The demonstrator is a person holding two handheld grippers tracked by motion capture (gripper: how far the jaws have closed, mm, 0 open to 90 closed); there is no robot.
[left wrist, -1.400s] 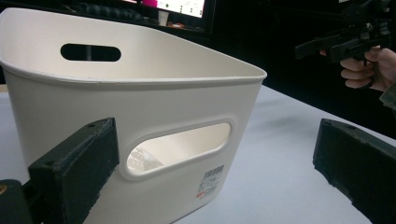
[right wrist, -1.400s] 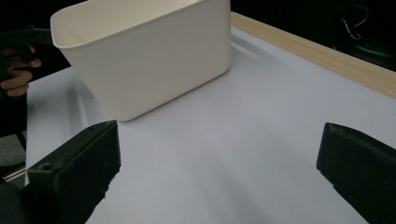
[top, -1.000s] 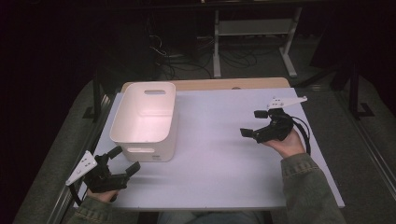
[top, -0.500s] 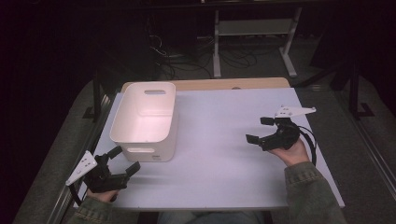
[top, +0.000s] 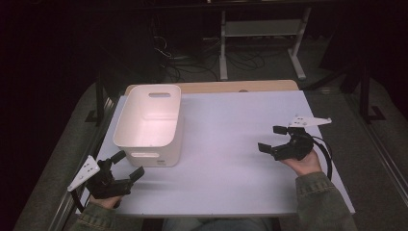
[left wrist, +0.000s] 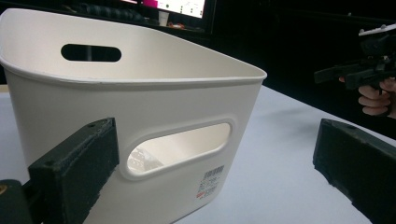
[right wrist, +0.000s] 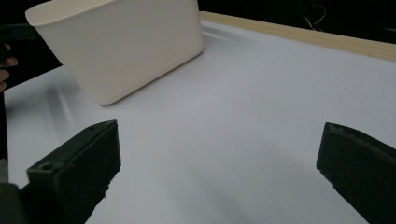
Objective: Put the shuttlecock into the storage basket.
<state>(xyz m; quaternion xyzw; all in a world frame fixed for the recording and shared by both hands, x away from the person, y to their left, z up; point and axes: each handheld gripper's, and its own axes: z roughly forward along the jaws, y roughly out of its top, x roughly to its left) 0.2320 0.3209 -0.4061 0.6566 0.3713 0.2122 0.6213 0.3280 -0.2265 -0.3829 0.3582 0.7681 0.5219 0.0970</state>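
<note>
A white plastic bin [top: 148, 124] with cut-out handles stands on the left half of the white table [top: 231, 144]; its inside looks bare. My left gripper [top: 127, 166] is open at the table's near left corner, just in front of the bin, with nothing between its jaws. In the left gripper view the bin's near wall [left wrist: 140, 121] and handle slot are close ahead. My right gripper [top: 272, 138] is open at the right side of the table and points left toward the bin [right wrist: 121, 46], holding nothing. The left gripper view also catches the right gripper [left wrist: 359, 70] at the far right.
A wooden strip [top: 226, 86] runs along the table's far edge. Behind the table stand a metal frame [top: 260, 38] and cables on a dark floor. Bare white surface lies between the bin and the right gripper.
The right gripper has moved toward the near right part of the table, away from the far edge. The left gripper and the bin have stayed put.
</note>
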